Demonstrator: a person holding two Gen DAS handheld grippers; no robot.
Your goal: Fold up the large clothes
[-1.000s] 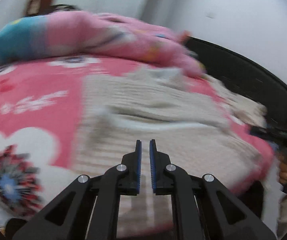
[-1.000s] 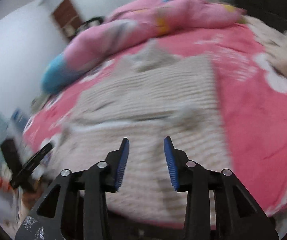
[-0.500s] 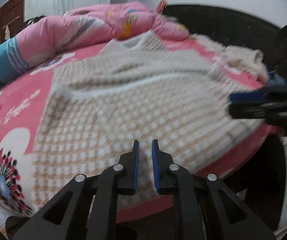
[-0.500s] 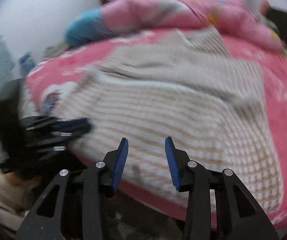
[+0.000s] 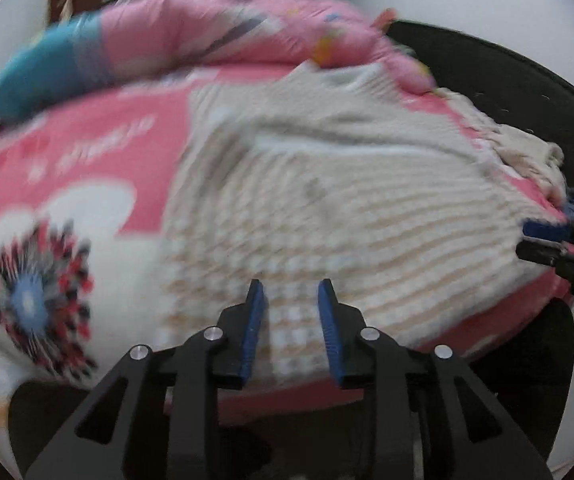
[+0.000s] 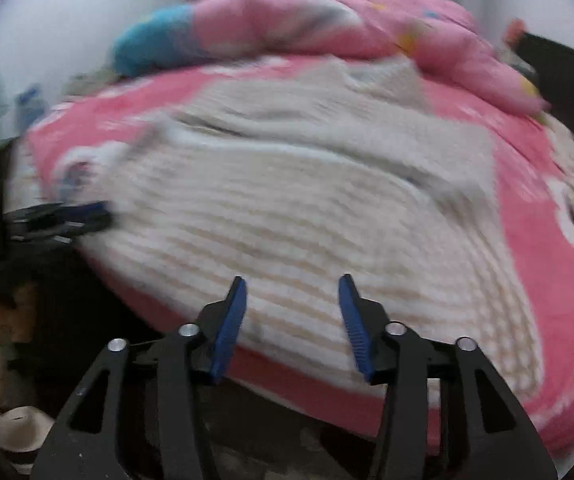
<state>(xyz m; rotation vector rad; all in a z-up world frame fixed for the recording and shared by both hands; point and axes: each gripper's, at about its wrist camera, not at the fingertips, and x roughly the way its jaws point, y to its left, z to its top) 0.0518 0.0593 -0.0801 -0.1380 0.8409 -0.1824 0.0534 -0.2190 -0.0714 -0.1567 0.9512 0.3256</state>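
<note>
Big cream knit sweater [image 5: 327, 208] lies spread on the pink bed [image 5: 99, 140] w/ one fold across its top, rest undone; left claw [image 5: 291, 320] & right claw [image 6: 291, 316], jaws just opening, empty, hover at its near hem.

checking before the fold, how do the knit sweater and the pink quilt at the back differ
The sweater is cream with tan stripes; the quilt is pink with a blue end. The sweater lies spread flat on the pink bed sheet; the quilt is bunched in a roll. The sweater reaches the near edge; the quilt sits at the far side. Both rest on the bed.
</note>
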